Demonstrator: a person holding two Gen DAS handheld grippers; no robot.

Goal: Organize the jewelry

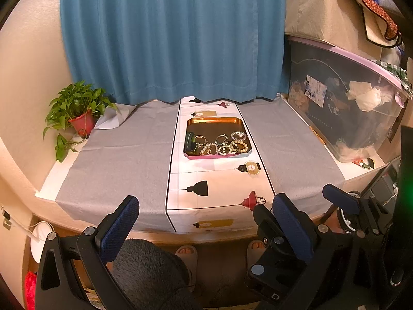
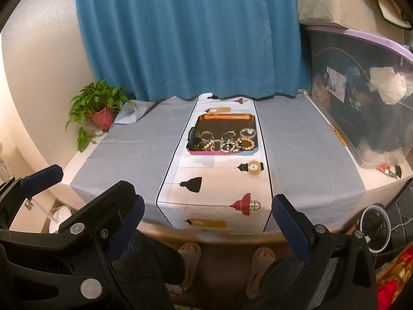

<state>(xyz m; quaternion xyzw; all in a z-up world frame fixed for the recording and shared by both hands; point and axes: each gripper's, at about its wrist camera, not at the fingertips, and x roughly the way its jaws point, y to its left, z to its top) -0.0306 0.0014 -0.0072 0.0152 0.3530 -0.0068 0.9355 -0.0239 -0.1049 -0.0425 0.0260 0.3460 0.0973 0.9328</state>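
The left hand-held gripper is held before the near edge of the bench, its two blue-padded fingers spread wide with nothing between them. The right hand-held gripper is beside it, also spread and empty; in the left wrist view its fingers show at the lower right. Both are well apart from the jewelry.

The jewelry lies in one shallow tray with an orange inside and a pink rim, standing on a white runner printed with lamps, in the middle of the grey cloth. The bracelets are gathered along the near side of the tray, touching each other; I count about seven beaded rings, but the heap is too tangled to be sure. One dark green bangle rests at the left side.

Between the grippers and the tray the runner is bare. One potted plant stands at the far left, one clear storage box at the right, and a blue curtain hangs behind. Two slippered feet show under the bench.
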